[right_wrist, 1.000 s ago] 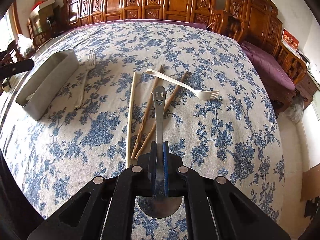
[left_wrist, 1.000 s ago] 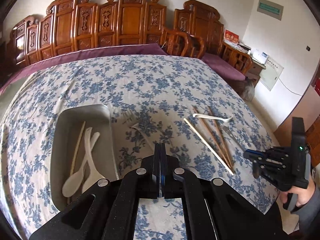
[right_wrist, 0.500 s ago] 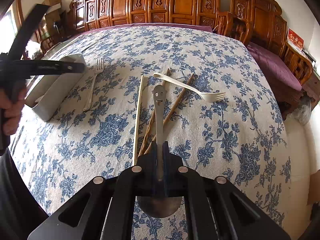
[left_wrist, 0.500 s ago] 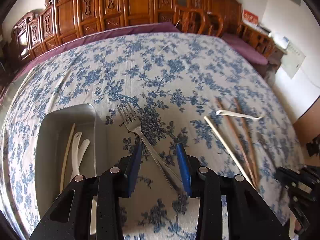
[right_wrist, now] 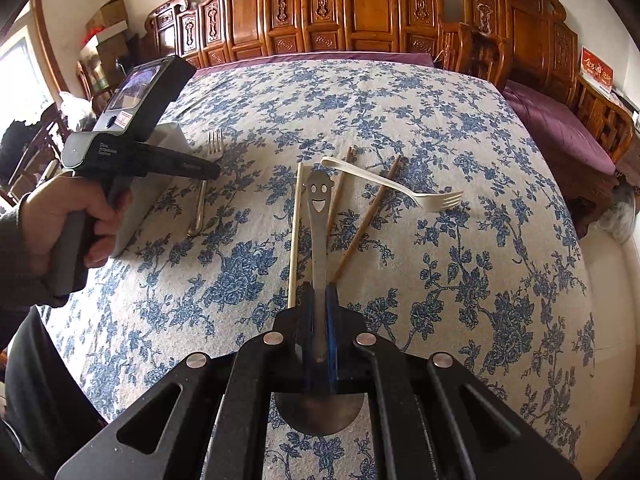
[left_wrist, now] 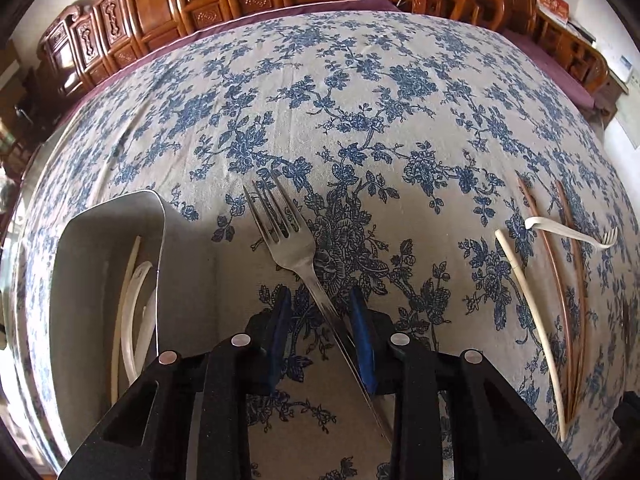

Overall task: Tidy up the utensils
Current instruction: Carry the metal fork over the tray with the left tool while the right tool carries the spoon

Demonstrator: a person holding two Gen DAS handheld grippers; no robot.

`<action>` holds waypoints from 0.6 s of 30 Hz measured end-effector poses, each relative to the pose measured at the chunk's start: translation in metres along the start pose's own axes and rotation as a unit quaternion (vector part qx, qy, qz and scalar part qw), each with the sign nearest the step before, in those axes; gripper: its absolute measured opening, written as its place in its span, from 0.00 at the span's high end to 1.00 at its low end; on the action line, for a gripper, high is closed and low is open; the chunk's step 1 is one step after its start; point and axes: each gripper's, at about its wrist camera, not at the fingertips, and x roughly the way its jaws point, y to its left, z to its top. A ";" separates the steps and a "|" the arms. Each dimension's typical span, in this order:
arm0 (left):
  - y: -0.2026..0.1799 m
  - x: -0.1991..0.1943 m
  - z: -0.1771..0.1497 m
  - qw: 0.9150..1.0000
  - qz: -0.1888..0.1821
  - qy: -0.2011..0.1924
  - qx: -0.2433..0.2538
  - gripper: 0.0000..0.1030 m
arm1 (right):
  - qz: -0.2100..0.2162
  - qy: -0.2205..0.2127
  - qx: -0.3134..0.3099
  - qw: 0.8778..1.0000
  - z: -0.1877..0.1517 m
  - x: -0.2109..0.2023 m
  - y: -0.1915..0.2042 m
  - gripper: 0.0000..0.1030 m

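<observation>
A metal fork (left_wrist: 280, 236) lies on the flowered tablecloth beside a grey tray (left_wrist: 112, 216). Its handle runs between the blue pads of my left gripper (left_wrist: 319, 294). The jaws are closing on it, with a gap still showing on the left side. The tray holds white spoons (left_wrist: 138, 312) and a pale chopstick. In the right wrist view my right gripper (right_wrist: 320, 292) is shut on a metal spoon (right_wrist: 318, 208) with a smiling face cut into its handle. There the left gripper (right_wrist: 212, 170) hangs over the metal fork (right_wrist: 199, 208) by the tray (right_wrist: 174, 138).
A white plastic fork (right_wrist: 392, 186) lies across two brown chopsticks (right_wrist: 368, 220), next to a pale chopstick (right_wrist: 295, 232). A hand (right_wrist: 60, 216) holds the left gripper. Carved wooden chairs (right_wrist: 360, 12) line the table's far edge, and a purple cloth (right_wrist: 560, 128) covers the right side.
My left gripper came down and forward over the metal fork. Its jaws went from shut to open and now narrow around the handle. The right gripper kept still with the spoon.
</observation>
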 end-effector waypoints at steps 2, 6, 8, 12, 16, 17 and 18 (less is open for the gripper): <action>-0.003 0.000 -0.001 1.000 -0.006 -0.004 0.002 0.87 | 0.001 0.001 0.000 1.000 0.000 0.001 0.000 0.93; -0.010 -0.004 -0.006 0.999 -0.032 -0.009 0.019 0.94 | -0.001 0.003 0.001 1.000 -0.001 0.001 0.000 0.93; -0.013 -0.012 -0.013 0.999 -0.034 -0.021 0.031 0.95 | -0.003 0.003 -0.001 1.000 -0.001 0.000 0.002 0.93; -0.011 -0.033 -0.020 0.997 -0.052 -0.044 0.040 0.95 | -0.006 0.003 -0.008 1.000 0.001 0.000 0.010 0.93; -0.002 -0.056 -0.023 0.995 -0.068 -0.064 0.039 0.95 | -0.008 0.000 -0.018 1.000 0.007 -0.002 0.023 0.93; 0.001 -0.064 -0.024 0.994 -0.075 -0.070 0.036 0.95 | -0.008 -0.002 -0.019 1.000 0.008 -0.003 0.025 0.93; 0.003 -0.070 -0.026 0.994 -0.079 -0.074 0.036 0.94 | -0.007 -0.004 -0.020 1.000 0.010 -0.003 0.028 0.93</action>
